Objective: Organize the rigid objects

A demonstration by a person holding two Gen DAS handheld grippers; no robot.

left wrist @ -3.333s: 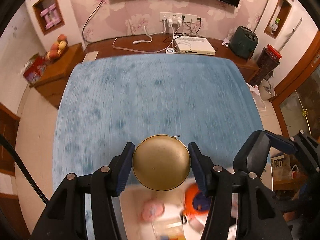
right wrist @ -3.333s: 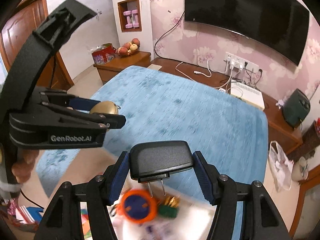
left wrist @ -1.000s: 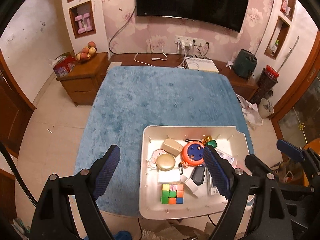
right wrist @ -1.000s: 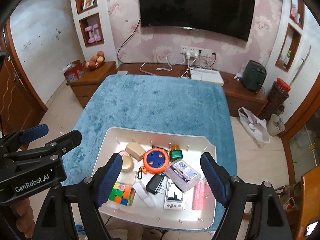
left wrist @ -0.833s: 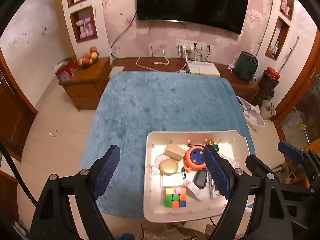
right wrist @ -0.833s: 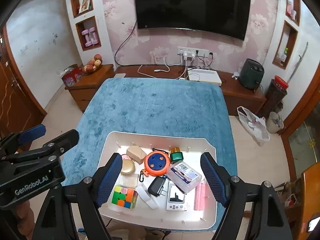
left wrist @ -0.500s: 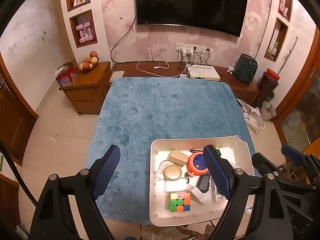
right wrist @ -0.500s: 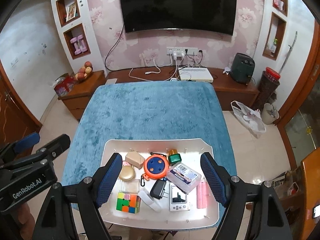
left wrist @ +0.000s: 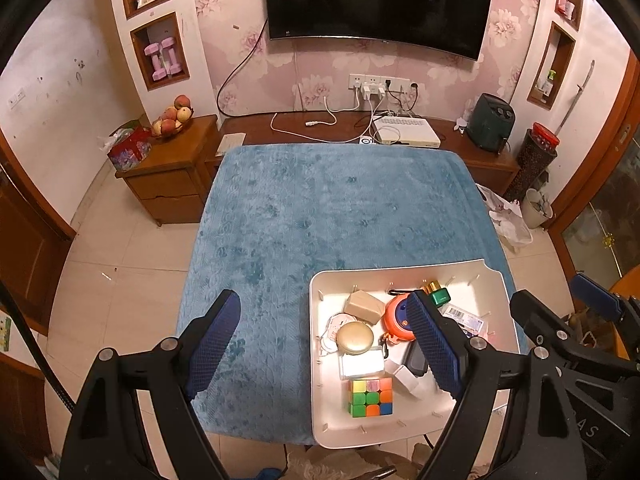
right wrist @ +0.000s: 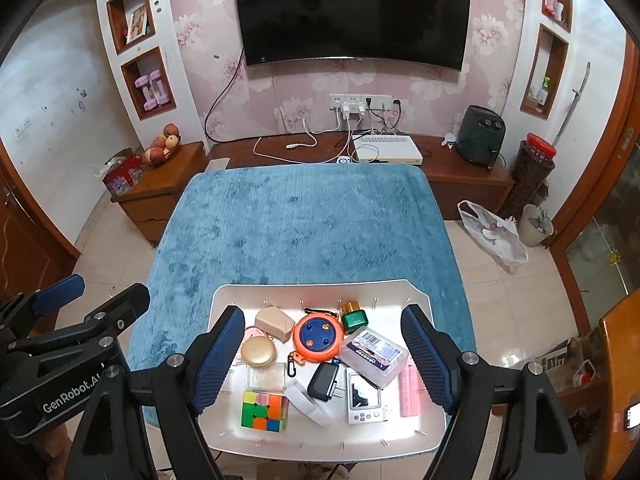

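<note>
Both sets of fingers spread wide, empty, high above white tray (right wrist: 224, 300) at near right corner of blue-covered surface (right wrist: 304, 224). Gold compact (right wrist: 258, 352), black charger (right wrist: 324, 381), cube (right wrist: 264, 410) lying packed inside. Risk: crowding, so neighbours nudged during any descent.

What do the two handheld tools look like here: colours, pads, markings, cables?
Both tools, left and right, are matte black plastic with silver screws and dark-blue textured pads. The left body reads "GenRobot.AI" in white. A black cable runs beside the left tool.
</note>
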